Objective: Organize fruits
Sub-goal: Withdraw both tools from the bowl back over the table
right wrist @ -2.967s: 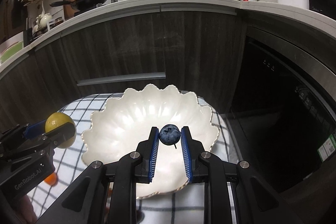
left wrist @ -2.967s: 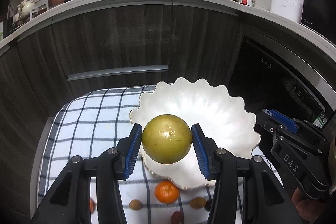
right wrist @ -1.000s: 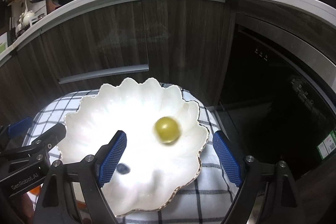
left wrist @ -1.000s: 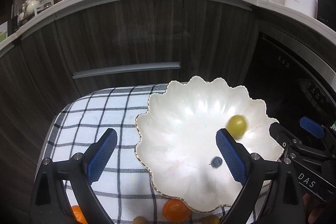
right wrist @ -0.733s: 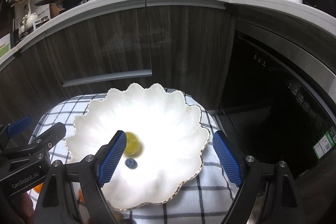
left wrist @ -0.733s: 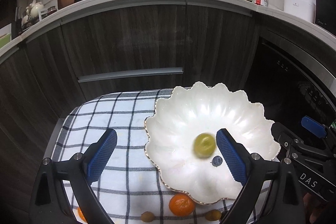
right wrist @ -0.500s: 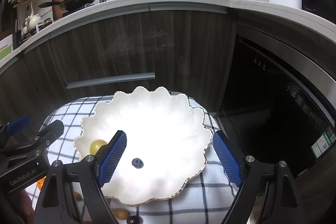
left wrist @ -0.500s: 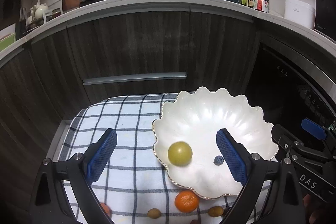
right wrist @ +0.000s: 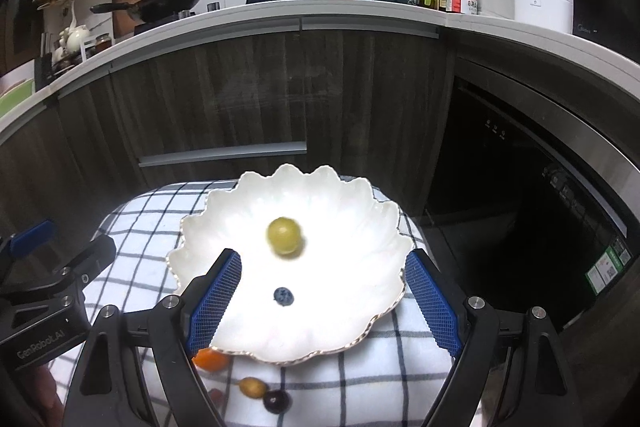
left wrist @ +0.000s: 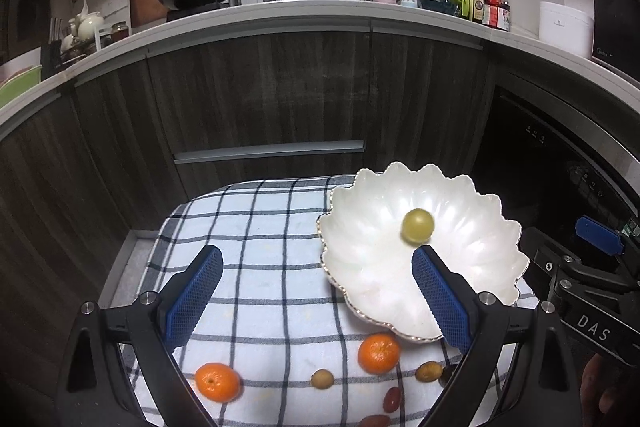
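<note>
Left gripper (left wrist: 316,287) has its jaws spread wide and nothing between them, the ribbed blue pads (left wrist: 194,293) hanging above the checked cloth (left wrist: 260,227), with the right-hand pad overlapping the near edge of the bowl in the left wrist view. Right gripper (right wrist: 320,291) is just as wide, jaws gaping and empty, poised over the near half of the scalloped white bowl (right wrist: 352,195). That bowl is glossy, pearly, with a wavy fluted rim edged in a thin gold line, and it sits on the cloth at the 2 o'clock side of the left wrist view. Inside it, a smooth round yellow-green fruit (right wrist: 283,237) lies near the middle, slightly blurred, and a small dark blueberry (right wrist: 283,296) lies apart from it toward 6 o'clock, between the right gripper's pads in that view. On the cloth, off the bowl's near rim, two dimpled orange mandarins: one (left wrist: 378,353) just beside the rim at 5 o'clock, the other (left wrist: 218,381) well apart from it at 7 o'clock. Between them sits a small brownish oval fruit (left wrist: 322,378), another (left wrist: 429,371) to the right of the near mandarin, and a small red one (left wrist: 392,399) lower down. The cloth is soft white fabric with dark grid lines, draped over the worktop (left wrist: 120,267), in front of dark wood-grain cabinets (left wrist: 260,95).
</note>
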Available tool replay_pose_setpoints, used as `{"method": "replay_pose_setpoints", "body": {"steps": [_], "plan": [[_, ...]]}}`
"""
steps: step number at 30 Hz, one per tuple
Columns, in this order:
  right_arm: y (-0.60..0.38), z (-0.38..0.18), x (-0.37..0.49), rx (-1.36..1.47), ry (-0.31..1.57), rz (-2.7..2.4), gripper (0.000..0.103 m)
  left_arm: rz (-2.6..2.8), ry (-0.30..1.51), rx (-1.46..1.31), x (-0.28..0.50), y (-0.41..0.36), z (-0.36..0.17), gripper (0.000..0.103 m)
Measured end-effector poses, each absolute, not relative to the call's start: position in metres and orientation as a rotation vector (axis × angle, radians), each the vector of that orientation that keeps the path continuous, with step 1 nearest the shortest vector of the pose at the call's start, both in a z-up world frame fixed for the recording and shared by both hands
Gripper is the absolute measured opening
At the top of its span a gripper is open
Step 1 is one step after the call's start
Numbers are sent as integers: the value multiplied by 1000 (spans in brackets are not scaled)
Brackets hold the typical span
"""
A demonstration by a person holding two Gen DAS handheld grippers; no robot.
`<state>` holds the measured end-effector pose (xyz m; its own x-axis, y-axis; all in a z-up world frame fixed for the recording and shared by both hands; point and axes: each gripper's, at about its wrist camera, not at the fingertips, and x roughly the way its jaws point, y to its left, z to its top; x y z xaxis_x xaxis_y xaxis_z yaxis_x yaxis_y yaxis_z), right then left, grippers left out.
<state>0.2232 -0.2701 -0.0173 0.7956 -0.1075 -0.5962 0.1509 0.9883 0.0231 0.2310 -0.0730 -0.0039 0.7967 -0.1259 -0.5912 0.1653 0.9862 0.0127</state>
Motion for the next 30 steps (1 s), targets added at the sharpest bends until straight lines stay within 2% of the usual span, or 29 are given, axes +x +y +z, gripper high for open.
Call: {"method": "replay_pose_setpoints", "body": {"steps": [30], "plan": [[-230, -14, 175, 54, 616, -90, 85, -102, 604, 96, 164, -26, -7, 97]]}}
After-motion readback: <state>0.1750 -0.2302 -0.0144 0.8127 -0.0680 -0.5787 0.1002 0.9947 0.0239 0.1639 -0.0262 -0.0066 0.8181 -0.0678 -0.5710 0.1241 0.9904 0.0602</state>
